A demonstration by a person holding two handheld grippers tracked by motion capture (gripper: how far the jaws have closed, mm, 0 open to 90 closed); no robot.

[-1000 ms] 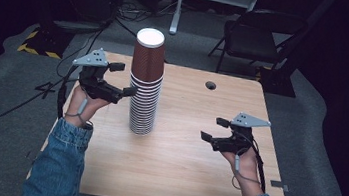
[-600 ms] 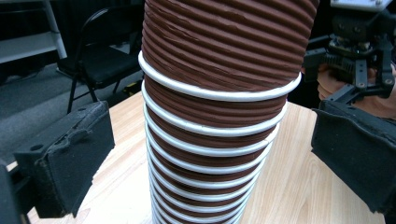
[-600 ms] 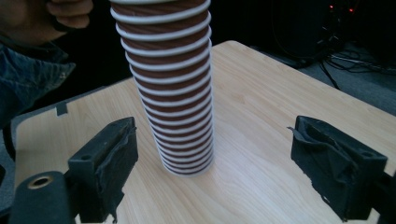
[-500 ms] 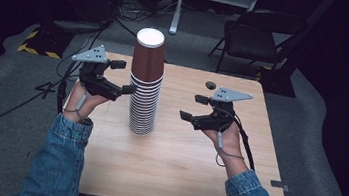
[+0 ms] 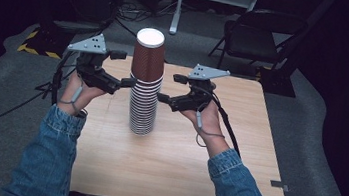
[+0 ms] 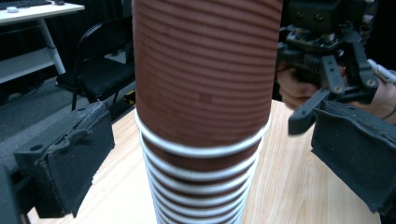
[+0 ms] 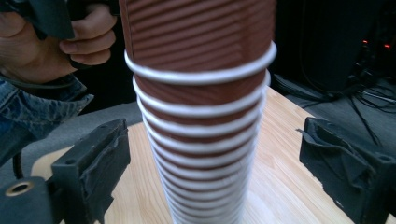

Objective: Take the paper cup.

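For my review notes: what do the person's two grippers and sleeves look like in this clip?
Both the left gripper and the right gripper are black, each topped by a grey three-cornered plate with small holes. Their jaws carry worn black padding, frayed at the edges. A black cable trails from each, and a thin grey strap loops at each wrist. The person wears blue denim sleeves.

Cup stack [image 5: 144, 87]: brown ribbed walls w/ white rims, top cup base white. My grippers' jaws: black; top plates grey. Table [image 5: 250, 162]: light wood grain. Sleeves [image 5: 46, 163]: blue denim. Floor strip [image 5: 33, 43]: yellow/black hazard stripes. Chair [image 5: 263, 36]: black.
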